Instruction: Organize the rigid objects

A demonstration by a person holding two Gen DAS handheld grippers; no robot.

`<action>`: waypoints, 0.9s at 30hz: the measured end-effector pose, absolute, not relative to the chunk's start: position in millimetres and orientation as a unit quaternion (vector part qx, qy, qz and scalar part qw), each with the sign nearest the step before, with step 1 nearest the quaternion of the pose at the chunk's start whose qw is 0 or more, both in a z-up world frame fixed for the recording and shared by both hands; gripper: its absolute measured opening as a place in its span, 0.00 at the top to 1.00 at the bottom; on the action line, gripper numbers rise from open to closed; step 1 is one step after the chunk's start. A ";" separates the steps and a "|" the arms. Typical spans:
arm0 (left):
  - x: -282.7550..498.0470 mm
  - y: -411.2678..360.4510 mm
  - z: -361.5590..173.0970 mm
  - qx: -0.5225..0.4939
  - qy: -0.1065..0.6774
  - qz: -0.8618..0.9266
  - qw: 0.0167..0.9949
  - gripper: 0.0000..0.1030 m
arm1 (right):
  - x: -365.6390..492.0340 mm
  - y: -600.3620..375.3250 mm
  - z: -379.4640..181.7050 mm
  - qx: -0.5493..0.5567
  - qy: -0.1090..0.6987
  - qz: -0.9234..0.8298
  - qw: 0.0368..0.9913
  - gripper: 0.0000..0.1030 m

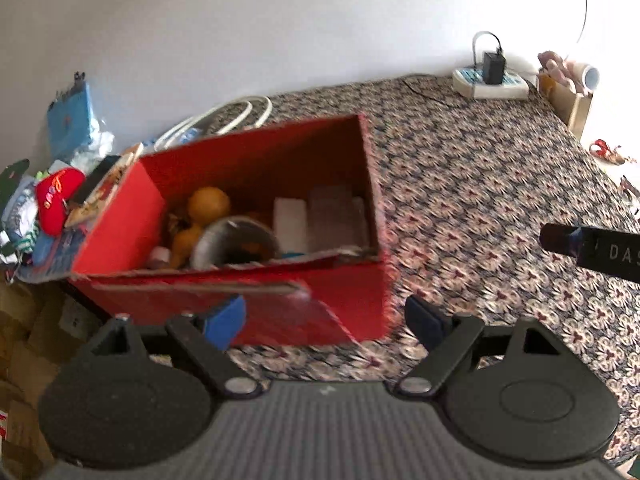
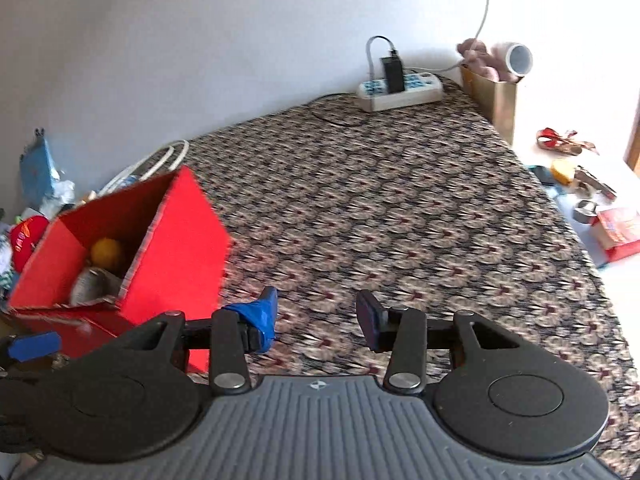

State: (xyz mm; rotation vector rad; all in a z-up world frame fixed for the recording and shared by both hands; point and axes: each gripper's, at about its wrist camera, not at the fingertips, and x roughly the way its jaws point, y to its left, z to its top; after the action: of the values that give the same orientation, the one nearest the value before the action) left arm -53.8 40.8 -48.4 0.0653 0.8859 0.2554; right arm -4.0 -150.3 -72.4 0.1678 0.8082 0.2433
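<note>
Both grippers are hanging open over the patterned cloth (image 2: 400,208).
The left gripper (image 1: 324,314) and right gripper (image 2: 318,316) are holding nothing; the red box (image 1: 256,184) is sitting on the cloth, with an orange ball (image 1: 209,204) inside.

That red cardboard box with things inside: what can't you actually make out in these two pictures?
- Red cardboard box, left wrist view: motion blur smears its near wall; the orange round items and grey metal bowl-like thing cannot be identified.
- Same box, right wrist view: its right wall hides most contents.
- Black bar, left wrist view: cut off by the right edge.
- Small clutter, right wrist view: too small, overexposed.
</note>
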 end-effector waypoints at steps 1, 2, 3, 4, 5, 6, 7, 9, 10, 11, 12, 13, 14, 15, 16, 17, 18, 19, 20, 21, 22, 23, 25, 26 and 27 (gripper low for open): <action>-53.1 34.9 -51.2 0.032 0.431 0.122 0.894 0.16 | -3.9 -154.4 -73.6 0.075 0.395 0.112 0.909 0.73; -52.8 28.8 -53.5 0.032 0.434 0.119 0.892 0.16 | -3.6 -158.5 -74.7 0.069 0.398 0.106 0.909 0.73; -52.0 22.3 -56.4 0.033 0.439 0.115 0.891 0.16 | -4.3 -162.4 -75.6 0.063 0.399 0.101 0.909 0.73; -51.7 17.1 -58.4 0.033 0.442 0.112 0.889 0.16 | -5.4 -166.0 -76.4 0.059 0.400 0.098 0.909 0.73; -50.8 11.4 -60.6 0.032 0.446 0.108 0.888 0.16 | -6.4 -169.2 -77.2 0.058 0.401 0.097 0.909 0.73; -50.4 6.8 -62.1 0.032 0.448 0.105 0.887 0.16 | -8.1 -173.3 -77.3 0.057 0.403 0.095 0.909 0.72; -49.9 1.8 -63.3 0.032 0.451 0.102 0.886 0.16 | -9.1 -175.4 -77.5 0.057 0.405 0.092 0.908 0.72; -49.1 -6.0 -64.4 0.033 0.454 0.095 0.885 0.16 | -12.2 -179.0 -77.7 0.056 0.410 0.083 0.907 0.72; -48.8 -8.8 -64.5 0.033 0.456 0.093 0.884 0.16 | -12.8 -180.5 -77.3 0.057 0.412 0.081 0.906 0.72; -48.2 -11.3 -64.6 0.033 0.457 0.092 0.884 0.16 | -14.0 -181.8 -77.1 0.059 0.414 0.081 0.905 0.72; -47.9 -13.4 -64.5 0.034 0.458 0.090 0.884 0.16 | -14.3 -183.1 -77.3 0.061 0.415 0.080 0.904 0.72; -48.0 -15.0 -64.2 0.034 0.459 0.089 0.883 0.16 | -15.0 -183.9 -77.3 0.061 0.416 0.078 0.904 0.72; -47.6 -16.0 -64.1 0.035 0.459 0.090 0.883 0.16 | -15.9 -184.0 -77.0 0.060 0.417 0.078 0.904 0.72; -47.6 -16.4 -64.0 0.036 0.460 0.091 0.882 0.16 | -16.4 -183.5 -77.0 0.059 0.417 0.078 0.903 0.72; -47.4 -16.0 -63.8 0.036 0.461 0.092 0.882 0.16 | -16.8 -183.1 -76.8 0.058 0.419 0.080 0.903 0.72; -47.5 -16.4 -63.6 0.036 0.461 0.092 0.882 0.16 | -17.0 -182.2 -77.2 0.058 0.420 0.083 0.902 0.72; -48.6 -15.8 -62.9 0.036 0.460 0.094 0.882 0.16 | -16.7 -181.1 -77.6 0.059 0.423 0.087 0.900 0.72; -49.7 -15.0 -62.3 0.037 0.459 0.096 0.882 0.16 | -16.3 -179.3 -78.0 0.059 0.426 0.091 0.898 0.72; -51.1 -14.4 -61.5 0.037 0.458 0.099 0.882 0.16 | -16.6 -176.9 -78.4 0.059 0.428 0.095 0.897 0.72; -52.8 -12.6 -60.7 0.036 0.457 0.101 0.883 0.16 | -16.6 -173.5 -78.6 0.056 0.430 0.099 0.896 0.72; -54.7 -9.9 -59.7 0.034 0.456 0.103 0.883 0.16 | -17.0 -169.6 -78.8 0.053 0.431 0.102 0.895 0.72; -56.4 -6.8 -58.8 0.032 0.455 0.105 0.884 0.16 | -17.2 -166.0 -78.1 0.048 0.431 0.106 0.895 0.72; -61.0 -0.1 -56.9 0.029 0.451 0.110 0.885 0.16 | -18.1 -156.7 -76.8 0.039 0.431 0.114 0.894 0.72; -63.2 4.1 -55.8 0.027 0.448 0.113 0.886 0.16 | -18.5 -151.9 -75.7 0.036 0.431 0.116 0.894 0.72; -64.9 9.5 -54.5 0.026 0.447 0.115 0.887 0.16 | -19.2 -147.6 -74.3 0.034 0.431 0.117 0.894 0.72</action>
State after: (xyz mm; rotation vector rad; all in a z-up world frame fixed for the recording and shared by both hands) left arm -64.9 9.5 -54.5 0.0535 0.9284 0.2383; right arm -19.2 -147.6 -74.3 0.0709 0.8940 0.2422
